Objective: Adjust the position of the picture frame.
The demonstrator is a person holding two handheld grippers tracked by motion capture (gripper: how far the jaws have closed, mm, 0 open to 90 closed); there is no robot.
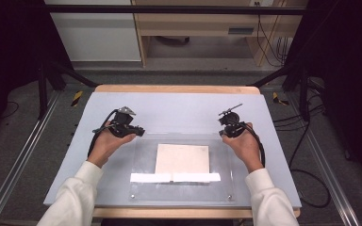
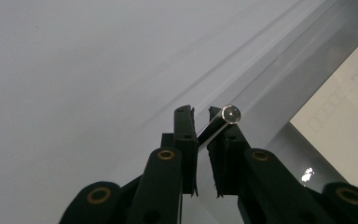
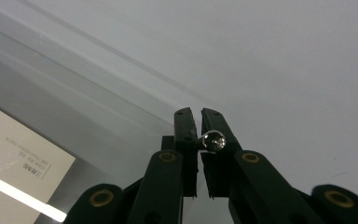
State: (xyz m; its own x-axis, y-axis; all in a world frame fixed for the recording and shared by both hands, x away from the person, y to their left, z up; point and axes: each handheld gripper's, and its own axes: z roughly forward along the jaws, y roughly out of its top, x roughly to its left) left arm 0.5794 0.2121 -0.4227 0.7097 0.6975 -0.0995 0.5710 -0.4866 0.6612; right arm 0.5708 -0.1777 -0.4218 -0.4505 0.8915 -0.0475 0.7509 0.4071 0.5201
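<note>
Left gripper: your left gripper [image 1: 139,131] sat just beyond the far left corner of the clear plate [image 1: 143,162], in your left hand [image 1: 107,143].
Left jaws: they stood nearly together, pinched on a thin shiny metal rod [image 2: 218,122]; in the left gripper view the rod crossed the gap at a slant and its round end poked out past the right-hand jaw.
Right gripper: your right gripper [image 1: 222,133] sat just beyond the far right corner of the clear plate, in your right hand [image 1: 243,143].
Right jaws: they were drawn in tight on a short shiny metal pin [image 3: 212,141]; in the right gripper view its round end faced the camera, wedged between the two jaws near their tips.
Clear plate: it lay flat on the grey table mat [image 1: 179,106], toward the near edge of the table, with small screws at its near corners.
Paper sheet: a pale sheet [image 1: 182,158] lay in the middle of the plate; whether on it or under it, you could not tell from the pictures.
White strip: a white strip [image 1: 175,177] ran along the near edge of that sheet.
Spacing: your two grippers were well apart, one at each far corner of the plate, both tips pointing inward.
</note>
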